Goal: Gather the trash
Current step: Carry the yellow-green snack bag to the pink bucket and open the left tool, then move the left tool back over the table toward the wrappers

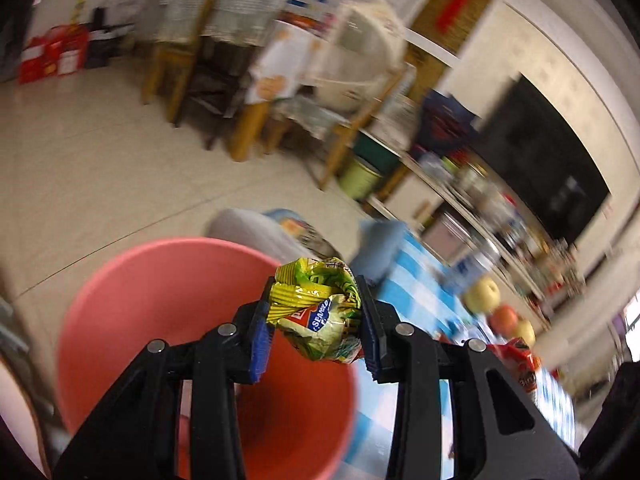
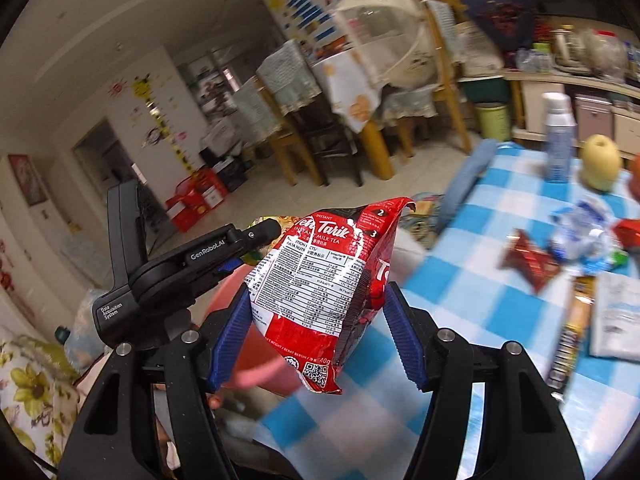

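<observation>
- Two wrappers held, one per hand: crumpled green-yellow snack wrapper pinched between the blue pads of the left tongs, narrow gap, pads pressing both sides.
- That wrapper hangs over the mouth of a pink bucket, which sits just beside the bench edge.
- Right tongs clamp a red-and-white milk tea packet, nutrition table facing the cam, torn top up; jaws fairly wide, packet puffed between the pads.
- In right wrist view, the left tongs' black body sits just left of the packet, w/ a bit of the pink bucket below it.
- More trash left on the bench, blue-white check cloth: small red wrapper, crumpled clear-blue plastic, long brown sachet, white packet.
- Also on the bench: yellow apple, white-blue bottle, blue cloth at the far edge.
- Bkgd blurred: wooden chairs, dining table w/ mesh food cover, green bin.
</observation>
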### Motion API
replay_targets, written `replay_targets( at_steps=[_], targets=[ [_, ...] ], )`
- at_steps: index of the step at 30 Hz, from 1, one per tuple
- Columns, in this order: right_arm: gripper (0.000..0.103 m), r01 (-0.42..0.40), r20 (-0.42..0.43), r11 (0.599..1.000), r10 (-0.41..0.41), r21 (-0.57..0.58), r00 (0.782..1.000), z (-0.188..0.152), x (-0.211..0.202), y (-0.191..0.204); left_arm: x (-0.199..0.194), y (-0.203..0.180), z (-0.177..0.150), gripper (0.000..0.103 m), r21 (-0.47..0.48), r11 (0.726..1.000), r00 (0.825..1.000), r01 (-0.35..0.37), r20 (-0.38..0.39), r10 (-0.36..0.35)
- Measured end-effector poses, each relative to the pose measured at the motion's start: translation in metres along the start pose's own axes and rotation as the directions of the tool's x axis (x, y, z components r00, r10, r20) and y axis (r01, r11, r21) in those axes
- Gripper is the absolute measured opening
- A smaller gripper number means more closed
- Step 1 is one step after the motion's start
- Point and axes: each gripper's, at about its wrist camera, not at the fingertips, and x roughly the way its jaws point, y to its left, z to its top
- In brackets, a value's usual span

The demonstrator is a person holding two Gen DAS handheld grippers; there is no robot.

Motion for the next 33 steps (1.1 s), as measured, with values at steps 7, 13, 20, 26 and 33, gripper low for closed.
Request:
replay_targets(
  at_steps=[7, 13, 20, 26, 33],
  targets=[
    [0.070, -0.042, -0.051, 0.999, 0.041, -0.030, 0.998, 0.003, 0.049, 0.032, 0.000, 0.033, 0.010, 0.044, -0.112, 0.988, 0.994, -0.105, 0.012, 0.107],
    [0.089, 0.043, 0.007, 0.999, -0.043, -0.018, 0.999, -0.008, 0.033, 0.028, -0.001, 0.041, 0.011, 0.079, -0.130, 0.970, 0.978, -0.208, 0.008, 0.210],
    [0.089, 0.192, 0.041, 0.980, -0.190, -0.057, 0.981, -0.025, -0.006, 0.010, -0.001, 0.020, 0.005, 0.090, -0.066, 0.985, 0.984, -0.160, 0.062, 0.164],
    [0.089, 0.261, 0.045, 0.964, -0.259, -0.056, 0.965, -0.041, -0.038, -0.010, -0.002, -0.019, -0.004, 0.094, 0.064, 0.997, 0.994, -0.043, 0.102, 0.037],
    [0.089, 0.317, 0.063, 0.947, -0.313, -0.060, 0.948, -0.054, -0.070, -0.030, -0.005, -0.064, -0.019, 0.099, 0.198, 0.980, 0.990, 0.014, 0.132, -0.041]
  ],
)
